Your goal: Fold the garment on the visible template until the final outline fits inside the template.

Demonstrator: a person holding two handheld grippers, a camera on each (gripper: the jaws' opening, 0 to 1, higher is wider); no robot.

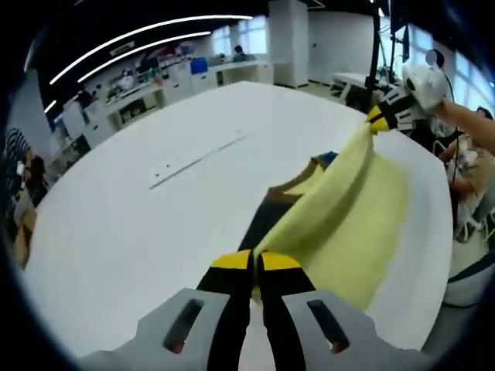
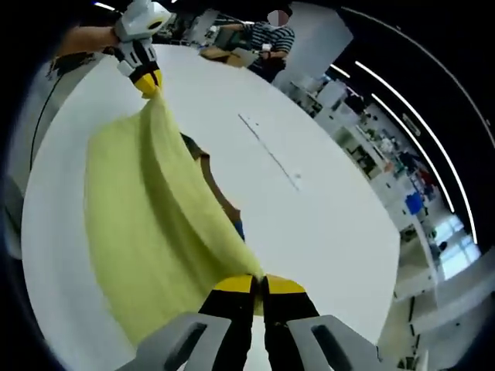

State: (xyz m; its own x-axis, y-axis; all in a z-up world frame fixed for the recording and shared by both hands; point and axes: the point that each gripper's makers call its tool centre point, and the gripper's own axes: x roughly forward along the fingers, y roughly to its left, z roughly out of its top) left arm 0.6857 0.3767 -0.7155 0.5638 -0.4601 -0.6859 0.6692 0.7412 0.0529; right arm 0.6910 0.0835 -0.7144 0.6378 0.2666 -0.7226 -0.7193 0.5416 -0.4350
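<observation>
On the white desk point(image 1: 116, 224): 1 yellow garment point(image 1: 348, 224), 1 dark template point(image 1: 267, 216) partly under it.
Garment: lifted & stretched between the 2 tongs, lower part draped on desk; seen from other end in right gripper view point(image 2: 147, 232).
Template: 1 dark panel w/ tan edge showing beside the cloth point(image 2: 213, 182).
Left tongs point(image 1: 255, 263): jaws closed, pinching 1 garment edge; also at far end of cloth point(image 2: 147, 81).
Right tongs point(image 2: 259, 284): jaws closed on opposite edge; also seen point(image 1: 379, 117).
Desk marks: 1 thin line point(image 1: 197, 160).
Bkgd: 1 seated person point(image 2: 267, 35), benches.
</observation>
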